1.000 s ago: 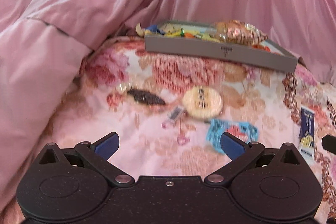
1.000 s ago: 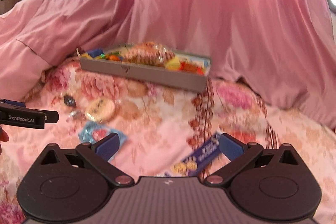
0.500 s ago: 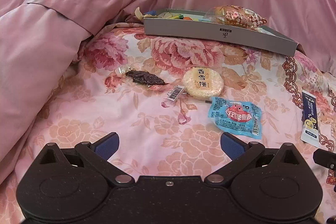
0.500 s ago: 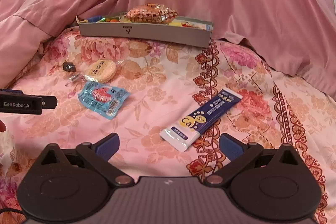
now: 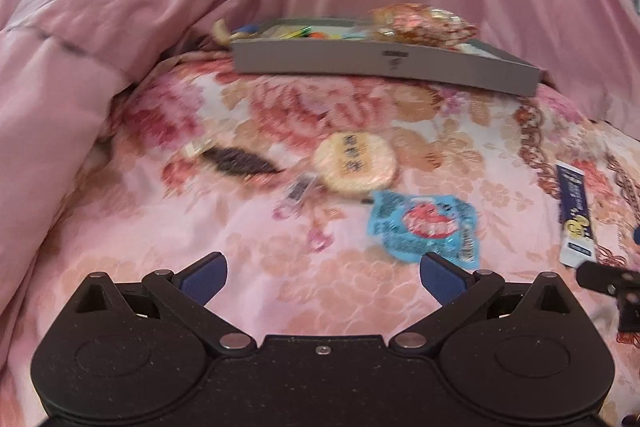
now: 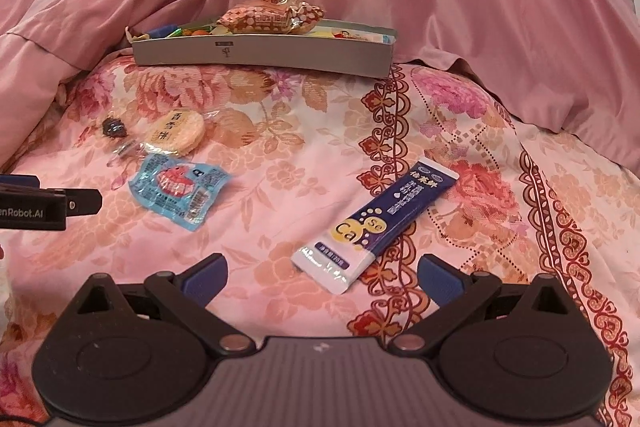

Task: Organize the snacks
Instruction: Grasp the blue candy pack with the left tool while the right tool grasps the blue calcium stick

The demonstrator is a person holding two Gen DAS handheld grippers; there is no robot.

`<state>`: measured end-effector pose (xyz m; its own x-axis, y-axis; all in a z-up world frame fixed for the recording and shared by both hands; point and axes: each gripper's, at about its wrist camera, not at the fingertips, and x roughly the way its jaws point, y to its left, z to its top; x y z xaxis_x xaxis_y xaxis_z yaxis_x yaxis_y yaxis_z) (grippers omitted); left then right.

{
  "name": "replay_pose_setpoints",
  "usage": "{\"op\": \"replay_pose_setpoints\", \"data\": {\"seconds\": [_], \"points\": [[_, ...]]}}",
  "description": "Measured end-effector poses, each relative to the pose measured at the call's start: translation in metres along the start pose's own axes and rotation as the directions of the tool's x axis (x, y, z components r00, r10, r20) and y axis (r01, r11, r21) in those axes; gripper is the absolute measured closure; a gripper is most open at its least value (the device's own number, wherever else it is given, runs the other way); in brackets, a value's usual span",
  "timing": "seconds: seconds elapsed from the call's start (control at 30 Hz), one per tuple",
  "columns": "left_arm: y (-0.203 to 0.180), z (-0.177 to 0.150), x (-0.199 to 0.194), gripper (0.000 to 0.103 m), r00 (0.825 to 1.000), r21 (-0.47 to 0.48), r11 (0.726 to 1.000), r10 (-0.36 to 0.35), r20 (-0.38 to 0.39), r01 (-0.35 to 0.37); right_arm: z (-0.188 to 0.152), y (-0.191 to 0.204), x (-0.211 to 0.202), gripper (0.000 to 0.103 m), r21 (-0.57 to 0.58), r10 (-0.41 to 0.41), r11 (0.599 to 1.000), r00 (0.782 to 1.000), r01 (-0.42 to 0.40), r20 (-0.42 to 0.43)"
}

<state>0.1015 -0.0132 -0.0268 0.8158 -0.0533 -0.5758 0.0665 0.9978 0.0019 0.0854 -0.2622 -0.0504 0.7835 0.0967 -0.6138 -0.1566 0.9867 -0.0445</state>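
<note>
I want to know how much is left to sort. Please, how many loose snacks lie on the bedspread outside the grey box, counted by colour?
Dark blue stick sachet: 1
Light blue packet: 1
Pale yellow round rice cracker: 1
Dark snack in a clear wrapper: 1
Total: 4 loose on the bedspread; the grey box already holds more.

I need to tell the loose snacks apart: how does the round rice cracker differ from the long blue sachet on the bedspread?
The rice cracker is round and pale yellow; the blue sachet is a long, narrow strip, dark blue with a white end.
The cracker lies nearer the gray tray; the sachet lies nearer the right gripper.
The cracker sits beside other snacks; the sachet lies alone.
Both lie flat on the floral bedspread, outside the tray.
</note>
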Motion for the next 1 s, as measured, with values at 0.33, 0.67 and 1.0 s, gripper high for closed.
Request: {"op": "replay_pose_setpoints", "data": {"seconds": [0.33, 0.67, 1.0], "points": [[-0.014, 0.032, 0.028, 0.001, 0.946, 0.245, 0.917, -0.324, 0.004, 0.313, 0.02, -0.025, 0.035, 0.0, 0.078, -0.057, 0.995, 0.998, 0.058, -0.009], [-0.051, 0.052, 0.069, 0.001, 0.897, 0.418, 0.796, -0.418, -0.145, 0.438, 0.036, -0.035, 0.08, 0.0, 0.119, -0.058, 0.99, 0.994, 0.069, -0.09], [-0.043, 0.045, 0.087, 0.001, 0.821, 0.334, 0.758, -0.455, -0.346, 0.561, 0.032, -0.042, 0.088, 0.016, 0.159, -0.033, 0.986, 0.995, 0.048, -0.094]]}}
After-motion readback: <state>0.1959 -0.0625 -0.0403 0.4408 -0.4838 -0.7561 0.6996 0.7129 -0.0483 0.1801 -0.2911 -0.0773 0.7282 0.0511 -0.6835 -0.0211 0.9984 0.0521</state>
